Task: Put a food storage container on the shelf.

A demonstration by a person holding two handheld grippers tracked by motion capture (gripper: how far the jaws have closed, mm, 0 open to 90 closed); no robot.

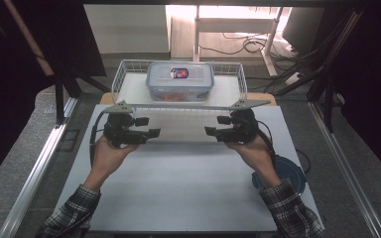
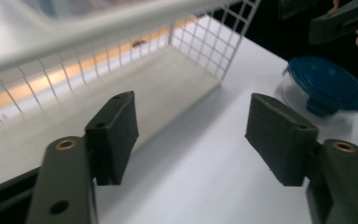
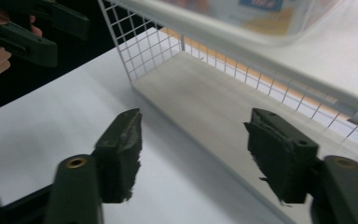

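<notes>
The left gripper point(image 1: 151, 127) sits left of the middle in the high view, its black jaws wide apart with nothing between them. The right gripper point(image 1: 212, 126), right of the middle, is the same — open and empty. They point toward each other over the white table point(image 1: 178, 188).

Just above them in the frame stands the white wire basket point(image 1: 124, 74), with the clear plastic lidded box point(image 1: 179, 80) inside it. At the lower right lies a round blue-lidded container point(image 1: 297, 173), partly behind the person's sleeve.

The work looks like taking hold of the basket — so each claw should slide to its own end, close on the top rim at the same time, and lift level so the box does not slide.
</notes>
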